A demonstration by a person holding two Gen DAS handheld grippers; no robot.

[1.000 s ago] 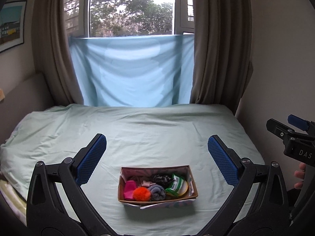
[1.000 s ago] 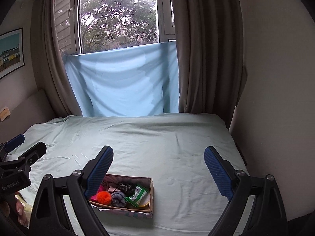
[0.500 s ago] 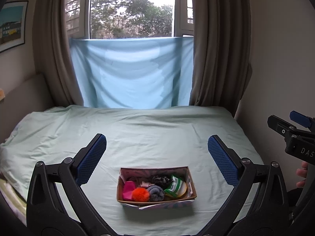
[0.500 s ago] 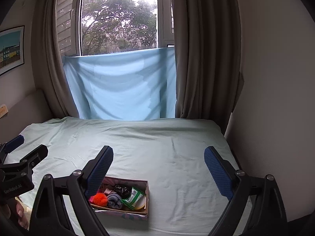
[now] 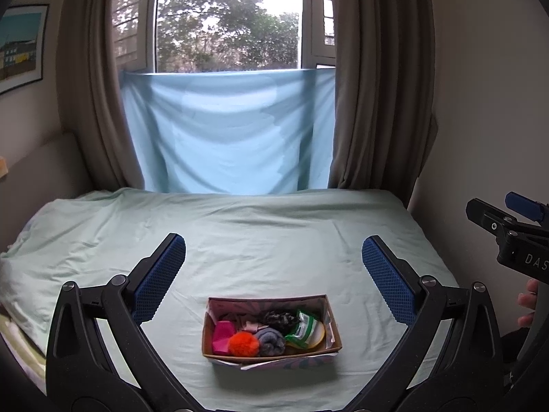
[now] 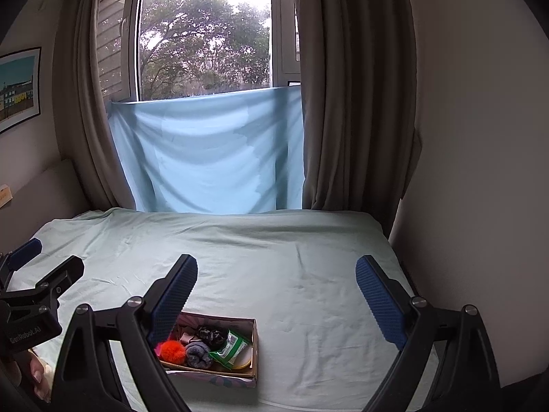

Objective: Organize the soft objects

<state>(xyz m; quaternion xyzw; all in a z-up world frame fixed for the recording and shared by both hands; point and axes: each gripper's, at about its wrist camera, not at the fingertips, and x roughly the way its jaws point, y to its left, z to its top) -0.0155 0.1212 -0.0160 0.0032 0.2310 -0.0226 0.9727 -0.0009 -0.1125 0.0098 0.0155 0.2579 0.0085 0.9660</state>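
A cardboard box [image 5: 324,302] sits on the bed near its front edge and holds soft items: an orange pom-pom [image 5: 243,343], a pink piece [image 5: 222,335], a grey-blue rolled cloth [image 5: 271,340], a dark item [image 5: 278,317] and a green-and-white packet [image 5: 303,326]. My left gripper [image 5: 273,274] is open and empty, above and short of the box. In the right wrist view the box [image 6: 254,336] lies low left. My right gripper [image 6: 276,295] is open and empty, with its left finger [image 6: 173,300] over the box's left end.
The bed [image 5: 240,233] has a pale green sheet. A blue cloth [image 5: 226,130] hangs under the window between brown curtains [image 5: 374,86]. A wall [image 6: 480,137] runs close along the bed's right side. The right gripper's body [image 5: 514,237] shows at the left wrist view's right edge.
Both grippers have drawn back and tilted slightly, so the box sits a little lower in both views. Both stay open and empty. The box and its contents have not moved.
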